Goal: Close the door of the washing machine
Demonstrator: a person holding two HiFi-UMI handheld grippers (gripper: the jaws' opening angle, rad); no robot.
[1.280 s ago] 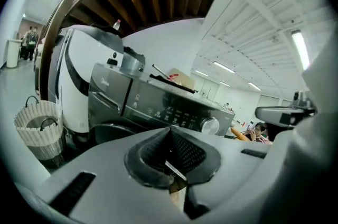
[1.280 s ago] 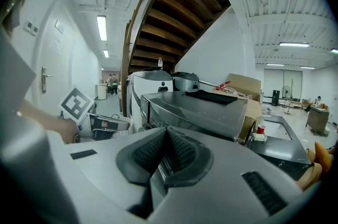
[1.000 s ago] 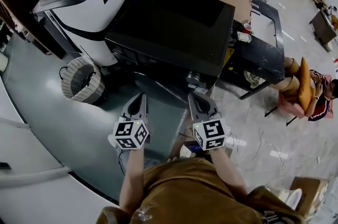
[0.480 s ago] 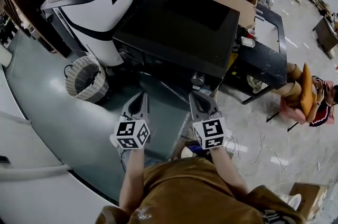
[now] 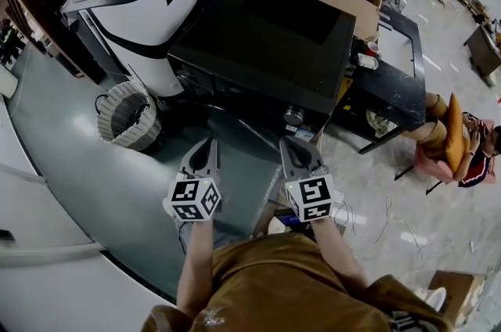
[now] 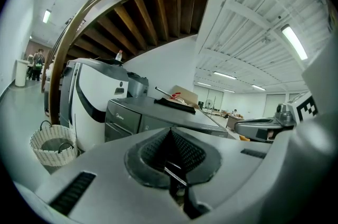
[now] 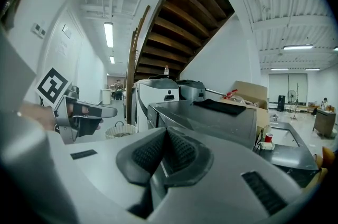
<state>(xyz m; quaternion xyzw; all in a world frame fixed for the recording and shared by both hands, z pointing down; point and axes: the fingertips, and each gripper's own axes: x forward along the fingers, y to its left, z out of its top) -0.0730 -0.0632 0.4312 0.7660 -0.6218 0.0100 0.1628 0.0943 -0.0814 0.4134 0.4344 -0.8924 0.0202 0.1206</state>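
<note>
Midea logo on dark washing machine (image 5: 266, 41), left tongs (image 5: 210, 142), right tongs (image 5: 286, 142), both together

Grey left claw (image 5: 209, 142) and right claw (image 5: 287, 142); brown shirt (image 5: 274, 276).

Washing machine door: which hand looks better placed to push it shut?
Right, though only marginally: the right gripper sits nearer the washing machine front than the left gripper. Both are shut and empty.
</note>
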